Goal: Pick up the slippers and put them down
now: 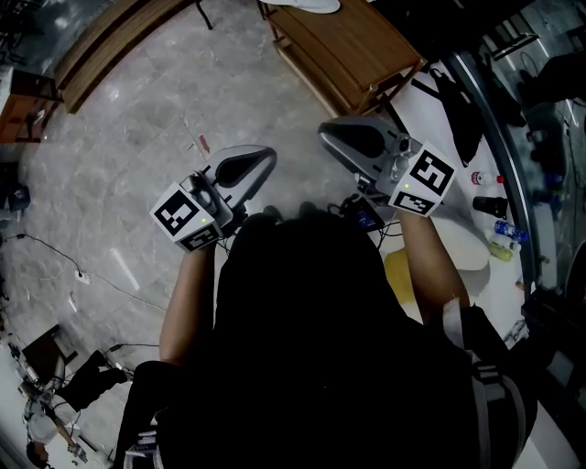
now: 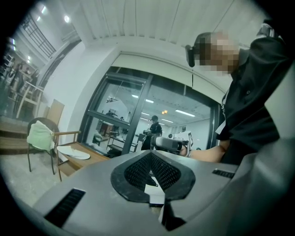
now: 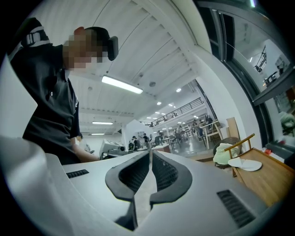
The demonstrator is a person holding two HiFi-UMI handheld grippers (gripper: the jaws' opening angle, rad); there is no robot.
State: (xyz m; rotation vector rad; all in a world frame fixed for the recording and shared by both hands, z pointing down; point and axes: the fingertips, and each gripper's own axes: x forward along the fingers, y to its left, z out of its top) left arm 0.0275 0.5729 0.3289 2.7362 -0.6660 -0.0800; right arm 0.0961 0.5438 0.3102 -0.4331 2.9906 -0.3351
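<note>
One white slipper [image 1: 309, 5] lies on a wooden bench [image 1: 352, 50] at the top edge of the head view. It also shows at the left of the left gripper view [image 2: 73, 153] and at the right of the right gripper view [image 3: 244, 164]. My left gripper [image 1: 261, 158] is held level over the marble floor, short of the bench; its jaws [image 2: 151, 153] are shut with nothing between them. My right gripper [image 1: 331, 134] is level beside it, close to the bench's near corner, and its jaws [image 3: 150, 153] meet at the tips, empty. No second slipper is in view.
A chair with a pale green cloth [image 2: 40, 136] stands left of the bench. A long curved wooden bench [image 1: 110, 41] runs along the upper left. Bottles [image 1: 502, 229] and a dark bag [image 1: 462, 114] lie by the glass wall on the right. Cables trail over the floor at left.
</note>
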